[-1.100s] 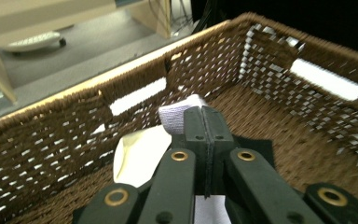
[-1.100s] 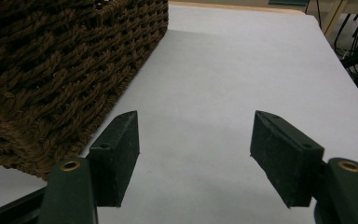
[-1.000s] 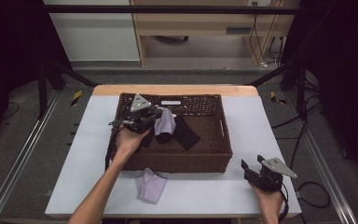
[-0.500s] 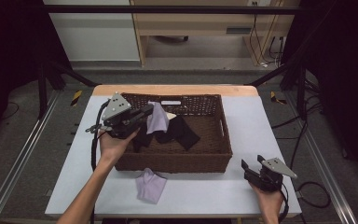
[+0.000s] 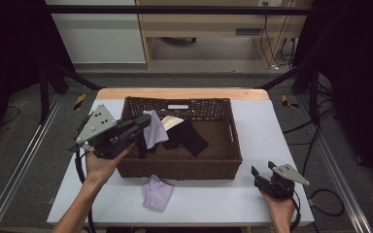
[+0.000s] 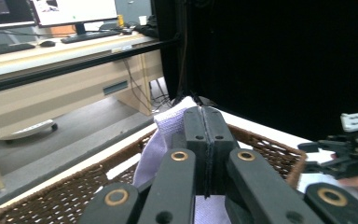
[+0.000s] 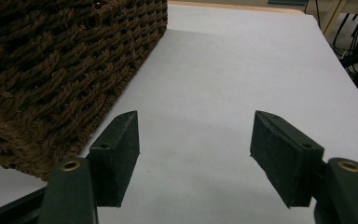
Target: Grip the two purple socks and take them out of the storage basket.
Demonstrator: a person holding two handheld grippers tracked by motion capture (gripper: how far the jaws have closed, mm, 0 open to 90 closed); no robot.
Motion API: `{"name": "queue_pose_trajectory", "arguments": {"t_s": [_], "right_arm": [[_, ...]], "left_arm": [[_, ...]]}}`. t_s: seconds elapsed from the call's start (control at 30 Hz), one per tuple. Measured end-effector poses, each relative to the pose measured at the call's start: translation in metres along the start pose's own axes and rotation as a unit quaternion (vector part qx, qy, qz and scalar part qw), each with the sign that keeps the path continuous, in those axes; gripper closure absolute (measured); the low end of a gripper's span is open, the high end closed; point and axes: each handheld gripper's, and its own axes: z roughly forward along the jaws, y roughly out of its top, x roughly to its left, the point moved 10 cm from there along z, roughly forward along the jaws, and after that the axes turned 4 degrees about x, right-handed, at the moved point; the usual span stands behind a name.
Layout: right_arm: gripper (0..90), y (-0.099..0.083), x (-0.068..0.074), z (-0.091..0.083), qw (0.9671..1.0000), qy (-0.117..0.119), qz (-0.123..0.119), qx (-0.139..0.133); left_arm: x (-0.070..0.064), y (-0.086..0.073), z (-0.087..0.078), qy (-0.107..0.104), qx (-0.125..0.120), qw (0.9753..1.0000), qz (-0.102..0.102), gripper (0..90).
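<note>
My left gripper [image 5: 144,121] is raised over the left side of a brown wicker basket [image 5: 223,160] and is shut on a lilac cloth [image 5: 154,130] that hangs from its jaws. The same lilac cloth [image 6: 156,144] drapes left of and under the closed jaws, which press flat together. A black cloth [image 5: 187,136] and a cream cloth [image 5: 172,121] lie inside the basket. A second lilac cloth [image 5: 157,192] lies on the table in front of the basket. My right gripper [image 5: 262,174] rests low at the table's front right, open, with nothing between its fingers [image 7: 119,154].
The white table [image 5: 252,121] has bare surface to the right of the basket. The basket's woven wall [image 7: 51,65] stands just left of my right gripper. My right gripper also shows far off beyond the basket rim [image 6: 270,149]. Dark frame rails flank the table.
My left gripper has drawn back to the left and lifted, carrying the lilac cloth from the basket's middle toward its left edge. The right gripper has stayed put.
</note>
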Motion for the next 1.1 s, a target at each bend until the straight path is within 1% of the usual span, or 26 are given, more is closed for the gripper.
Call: {"name": "queue_pose_trajectory", "arguments": {"t_s": [0.17, 0.3, 0.43, 0.53, 0.63, 0.67, 0.7, 0.87, 1.0, 1.1], "right_arm": [[32.9, 0.0, 0.0, 0.0, 1.0, 0.0, 0.0, 0.0], [32.9, 0.0, 0.0, 0.0, 1.0, -0.001, 0.0, -0.002], [32.9, 0.0, 0.0, 0.0, 1.0, 0.0, 0.0, -0.001], [32.9, 0.0, 0.0, 0.0, 1.0, -0.001, 0.0, -0.001], [32.9, 0.0, 0.0, 0.0, 1.0, 0.0, 0.001, 0.0], [32.9, 0.0, 0.0, 0.0, 1.0, 0.0, 0.001, -0.001], [32.9, 0.0, 0.0, 0.0, 1.0, 0.0, 0.001, -0.001], [32.9, 0.0, 0.0, 0.0, 1.0, 0.0, 0.0, -0.001], [32.9, 0.0, 0.0, 0.0, 1.0, 0.0, 0.001, -0.001], [32.9, 0.0, 0.001, -0.001, 1.0, 0.0, 0.0, -0.001]], "left_arm": [[-0.013, -0.002, -0.015, -0.012, -0.007, 0.9999, 0.004, 89.3], [-0.026, -0.005, -0.026, -0.024, -0.009, 0.9996, 0.013, 89.3], [-0.038, -0.01, -0.035, -0.033, -0.009, 0.9992, 0.019, 89.3], [-0.046, -0.018, -0.038, -0.042, -0.004, 0.9989, 0.02, 89.3], [-0.052, -0.029, -0.035, -0.049, 0.004, 0.9987, 0.016, 89.3], [-0.052, -0.029, -0.035, -0.049, 0.004, 0.9987, 0.016, 89.3], [-0.056, -0.039, -0.032, -0.055, 0.012, 0.9983, 0.01, 89.3], [-0.064, -0.061, -0.023, -0.068, 0.031, 0.9972, 0.001, 89.3], [-0.072, -0.078, -0.013, -0.082, 0.046, 0.9955, -0.009, 89.3], [-0.08, -0.092, -0.005, -0.094, 0.061, 0.9937, -0.014, 89.3]]}}
